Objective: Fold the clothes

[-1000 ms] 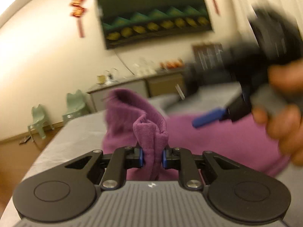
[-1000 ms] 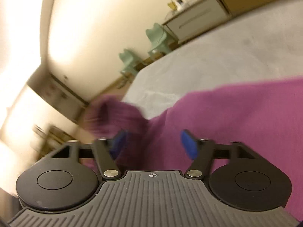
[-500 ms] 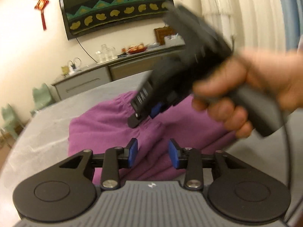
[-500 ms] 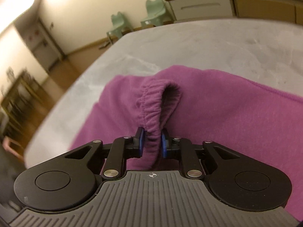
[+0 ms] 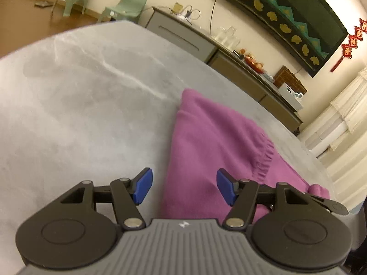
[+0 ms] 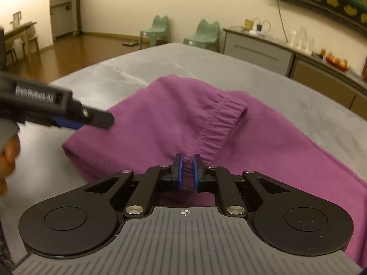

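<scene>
A purple garment (image 6: 160,119) lies folded on the grey table (image 6: 96,75), and its elastic cuff (image 6: 220,123) rests flat on top. My right gripper (image 6: 188,171) has its jaws closing, and the blue pads pinch purple fabric just below that cuff. In the left wrist view the garment (image 5: 213,142) stretches away to the right. My left gripper (image 5: 184,188) hovers over the garment's left edge with its jaws opening. Fabric lies beneath the pads, but they do not touch it. From the right wrist view, the left gripper (image 6: 98,120) reaches in from the left, held by a hand (image 6: 9,153).
Bare grey tabletop (image 5: 80,105) spreads to the left of the garment. Beyond the table stand two green chairs (image 6: 201,34) and a long sideboard (image 6: 259,50) with glasses and small items. A dark wall panel (image 5: 286,6) hangs above it. Curtains (image 5: 344,126) are at the right.
My left gripper let go of the purple fold, opened and swung to the garment's left edge. My right gripper closed on the cuff and brought it down flat onto the garment.
</scene>
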